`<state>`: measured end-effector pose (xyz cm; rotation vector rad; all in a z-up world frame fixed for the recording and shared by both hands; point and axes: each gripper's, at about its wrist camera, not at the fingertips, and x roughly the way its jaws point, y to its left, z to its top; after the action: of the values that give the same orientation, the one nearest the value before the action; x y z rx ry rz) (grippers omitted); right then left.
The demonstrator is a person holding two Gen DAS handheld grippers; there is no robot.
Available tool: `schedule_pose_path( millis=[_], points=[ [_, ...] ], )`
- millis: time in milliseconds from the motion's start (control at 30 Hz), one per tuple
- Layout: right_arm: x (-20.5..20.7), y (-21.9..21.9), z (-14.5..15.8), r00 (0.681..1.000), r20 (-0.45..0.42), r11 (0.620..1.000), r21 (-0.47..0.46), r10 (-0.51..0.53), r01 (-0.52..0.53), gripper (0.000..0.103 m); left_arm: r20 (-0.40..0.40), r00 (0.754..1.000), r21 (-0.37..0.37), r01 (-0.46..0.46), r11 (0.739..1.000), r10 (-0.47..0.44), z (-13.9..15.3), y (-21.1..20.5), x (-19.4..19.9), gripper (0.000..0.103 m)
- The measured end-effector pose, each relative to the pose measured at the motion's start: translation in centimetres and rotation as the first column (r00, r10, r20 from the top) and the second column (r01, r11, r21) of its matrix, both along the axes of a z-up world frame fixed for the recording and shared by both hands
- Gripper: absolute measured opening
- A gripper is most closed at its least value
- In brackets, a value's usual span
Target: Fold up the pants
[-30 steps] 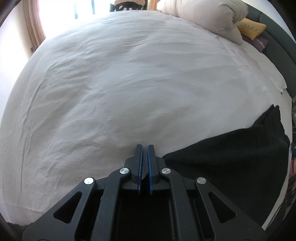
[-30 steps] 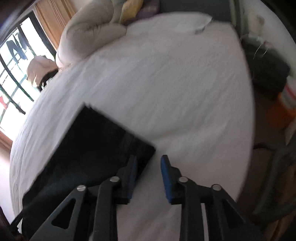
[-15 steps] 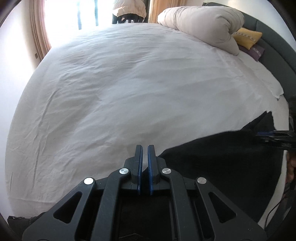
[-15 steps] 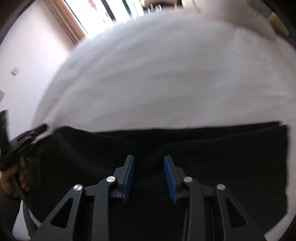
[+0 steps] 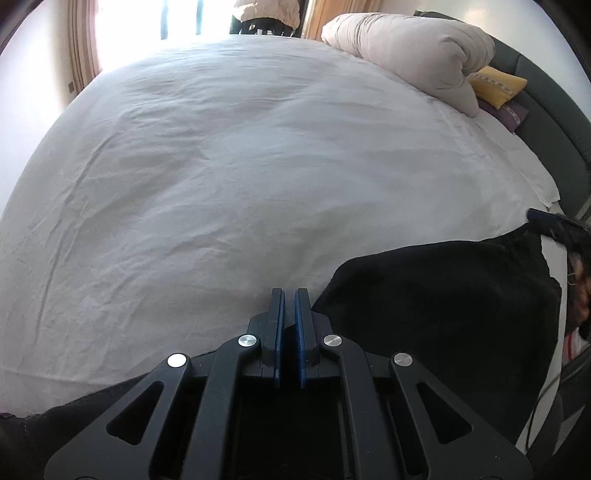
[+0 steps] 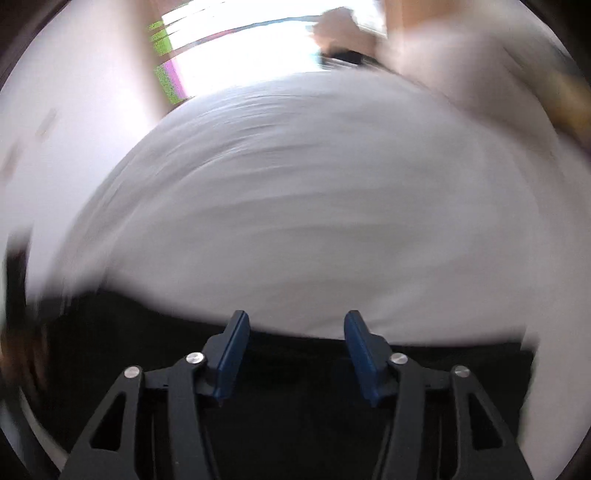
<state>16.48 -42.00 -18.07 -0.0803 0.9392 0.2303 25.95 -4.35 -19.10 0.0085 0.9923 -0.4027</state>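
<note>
The black pants (image 5: pixel 443 306) lay on the near right part of the white bed sheet (image 5: pixel 258 166), their dark cloth spreading from beside the left gripper (image 5: pixel 290 306) out toward the right edge of the left wrist view, with one rumpled corner raised at the far right. The left gripper had its 2 blue-padded fingers (image 5: pixel 277 332) drawn almost together, only a thin slit between them; black cloth reached up to the right finger's side, but whether any of it was pinched in the slit could not be told. At the far right edge of that view the tip of the right gripper (image 5: pixel 554 225) touched the raised corner of the pants. In the right wrist view, which was heavily blurred, the right gripper (image 6: pixel 293 325) stood with its 2 fingers (image 6: pixel 232 354) spread wide, nothing between them, and the pants (image 6: pixel 295 369) ran as a dark band beneath and behind the fingertips, against the sheet (image 6: pixel 314 203). Beyond the sheet, a rolled cream duvet (image 5: pixel 413 59) sat at the head of the bed, touching a yellow cushion (image 5: pixel 496 86) that rested on a purple one (image 5: pixel 511 114), beside the dark headboard (image 5: pixel 554 129). A bright window (image 5: pixel 147 26) with tan curtains stood behind the bed.
</note>
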Motion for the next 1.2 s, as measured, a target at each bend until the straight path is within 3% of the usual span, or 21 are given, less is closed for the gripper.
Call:
schedule_pose_path(
  millis=[67,200,300,467,600,833,900,1200],
  points=[
    [-0.3,1.1,-0.7,0.993,-0.057,0.990,-0.096,0.102,-0.107,0.057,0.008,1.000,0.010,-0.003,1.000,0.003,0.0,-0.3,0.1,0.005],
    [0.4,1.7,-2.6,0.966,-0.165,0.949,-0.216,0.198,-0.231,0.040,0.017,1.000,0.019,0.000,1.000,0.000,-0.3,-0.4,0.1,0.005],
    [1.4,2.7,-3.1,0.952,-0.181,0.934,-0.216,0.248,-0.285,0.034,0.007,1.000,-0.003,-0.001,1.000,0.001,-0.5,-0.1,0.4,0.005],
    [3.2,3.9,-5.8,0.913,-0.273,0.891,-0.258,0.304,-0.374,0.033,0.003,1.000,-0.006,-0.001,1.000,0.001,-0.7,0.1,0.7,0.005],
    [3.5,3.7,-5.6,0.910,-0.283,0.901,-0.227,0.302,-0.369,0.032,0.003,1.000,-0.008,-0.001,1.000,0.001,-0.7,0.1,0.7,0.005],
    [3.8,4.7,-5.8,0.866,-0.350,0.863,-0.232,0.357,-0.449,0.006,0.003,1.000,-0.010,-0.002,1.000,0.002,-0.8,0.0,0.7,0.005],
    [3.6,4.6,-5.5,0.870,-0.339,0.856,-0.253,0.358,-0.451,0.004,0.003,1.000,-0.011,-0.003,1.000,0.003,-0.8,0.0,0.7,0.005],
    [2.8,4.3,-4.1,0.923,-0.248,0.887,-0.291,0.292,-0.359,0.002,0.006,1.000,-0.005,-0.006,1.000,0.006,-0.8,0.0,0.6,0.005]
  ],
)
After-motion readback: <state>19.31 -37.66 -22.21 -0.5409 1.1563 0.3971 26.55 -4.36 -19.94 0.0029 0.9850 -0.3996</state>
